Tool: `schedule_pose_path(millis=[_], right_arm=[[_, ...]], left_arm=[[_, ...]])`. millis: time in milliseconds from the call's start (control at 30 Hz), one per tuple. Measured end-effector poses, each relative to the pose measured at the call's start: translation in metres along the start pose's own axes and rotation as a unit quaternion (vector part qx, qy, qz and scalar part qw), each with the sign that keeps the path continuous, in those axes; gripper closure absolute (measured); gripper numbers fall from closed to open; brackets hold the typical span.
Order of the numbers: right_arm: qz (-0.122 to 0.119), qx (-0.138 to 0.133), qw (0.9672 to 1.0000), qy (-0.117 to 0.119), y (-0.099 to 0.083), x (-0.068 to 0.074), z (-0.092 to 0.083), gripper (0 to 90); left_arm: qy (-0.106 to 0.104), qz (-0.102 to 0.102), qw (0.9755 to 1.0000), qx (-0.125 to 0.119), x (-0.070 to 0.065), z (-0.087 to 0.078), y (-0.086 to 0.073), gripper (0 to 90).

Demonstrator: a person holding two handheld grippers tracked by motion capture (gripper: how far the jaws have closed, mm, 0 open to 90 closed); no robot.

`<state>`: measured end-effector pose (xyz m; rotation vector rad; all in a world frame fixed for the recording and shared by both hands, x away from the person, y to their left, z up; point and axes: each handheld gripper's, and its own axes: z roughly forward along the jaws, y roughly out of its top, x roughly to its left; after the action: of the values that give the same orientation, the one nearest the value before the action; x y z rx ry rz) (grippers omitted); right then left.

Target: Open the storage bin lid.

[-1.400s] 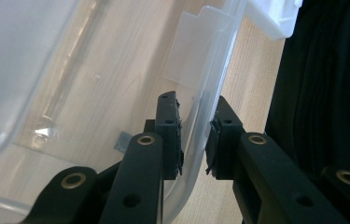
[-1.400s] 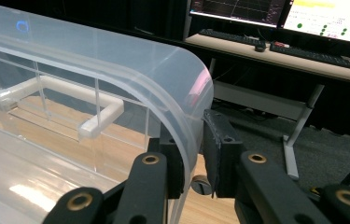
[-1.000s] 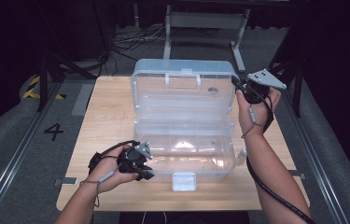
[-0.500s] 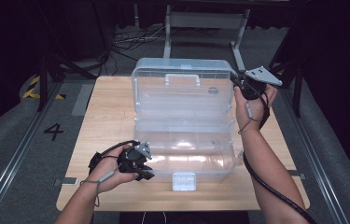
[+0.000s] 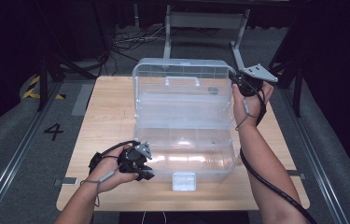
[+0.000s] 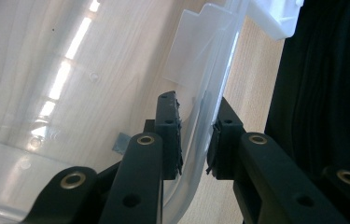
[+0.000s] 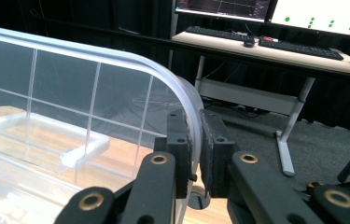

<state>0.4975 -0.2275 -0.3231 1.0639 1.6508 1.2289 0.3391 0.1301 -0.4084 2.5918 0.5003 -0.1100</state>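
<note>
A clear plastic box stands on the wooden table [image 5: 112, 116], its base [image 5: 186, 154] near the front and its lid [image 5: 182, 93] raised upright behind it. A white latch [image 5: 184, 181] hangs on the front wall. My left gripper [image 5: 147, 173] sits at the base's front left corner. Seen in the left gripper view, it [image 6: 196, 140] straddles the curved wall [image 6: 199, 116] with both pads against it. My right gripper [image 5: 233, 83] is at the lid's upper right corner. In its own view, it [image 7: 196, 144] is clamped on the lid's rounded rim [image 7: 163, 72].
A metal desk frame [image 5: 205, 21] and loose cables [image 5: 126, 39] lie behind the table. A "4" [image 5: 53, 131] is marked on the floor at the left. The right gripper view looks over a desk [image 7: 275, 51] with keyboards and screens.
The right hand has shifted a little to the left, onto the lid's upper right corner. The left hand and the box base have stayed put.
</note>
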Motion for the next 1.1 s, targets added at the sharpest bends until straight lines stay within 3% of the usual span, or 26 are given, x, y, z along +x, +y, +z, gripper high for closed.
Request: schedule_pose_path(millis=[1100], right_arm=[[0.010,0.002,0.9995,0.029,-0.014,-0.016,0.032,83.6]], left_arm=[[-0.003,-0.003,1.0000,-0.002,0.001,0.002,-0.001,76.9]])
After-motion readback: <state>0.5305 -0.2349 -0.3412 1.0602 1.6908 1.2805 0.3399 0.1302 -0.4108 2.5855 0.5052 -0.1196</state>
